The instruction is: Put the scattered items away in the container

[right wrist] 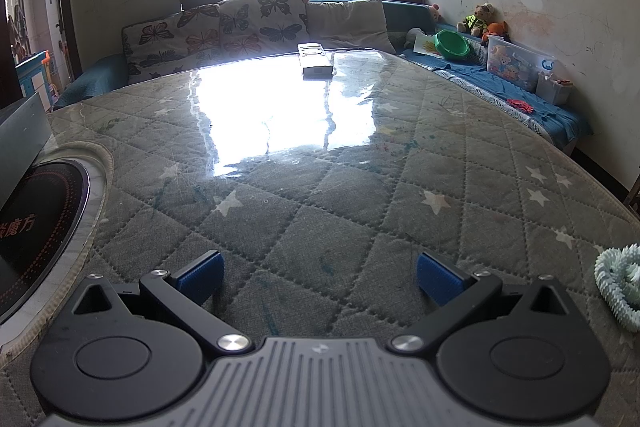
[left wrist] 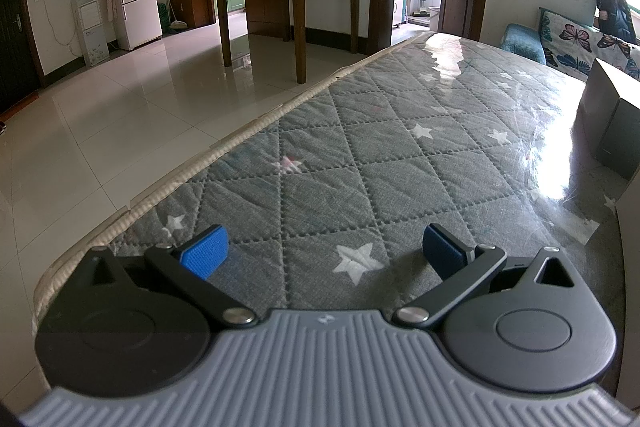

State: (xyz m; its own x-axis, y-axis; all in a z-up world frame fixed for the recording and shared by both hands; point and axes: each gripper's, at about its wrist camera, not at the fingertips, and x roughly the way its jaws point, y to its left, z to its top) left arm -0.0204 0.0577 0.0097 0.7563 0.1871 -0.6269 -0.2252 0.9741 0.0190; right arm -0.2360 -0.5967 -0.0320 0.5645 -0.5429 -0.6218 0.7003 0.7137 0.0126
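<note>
Both the left gripper [left wrist: 326, 249] and right gripper [right wrist: 318, 277] hover above the quilted desk [right wrist: 320, 187], jaws spread wide and empty. A white remote [right wrist: 315, 60] lies at the far edge; a spiky green toy [right wrist: 618, 287] sits near the right edge. A grey box [left wrist: 612, 123] stands beyond the left gripper, to its right.
</note>
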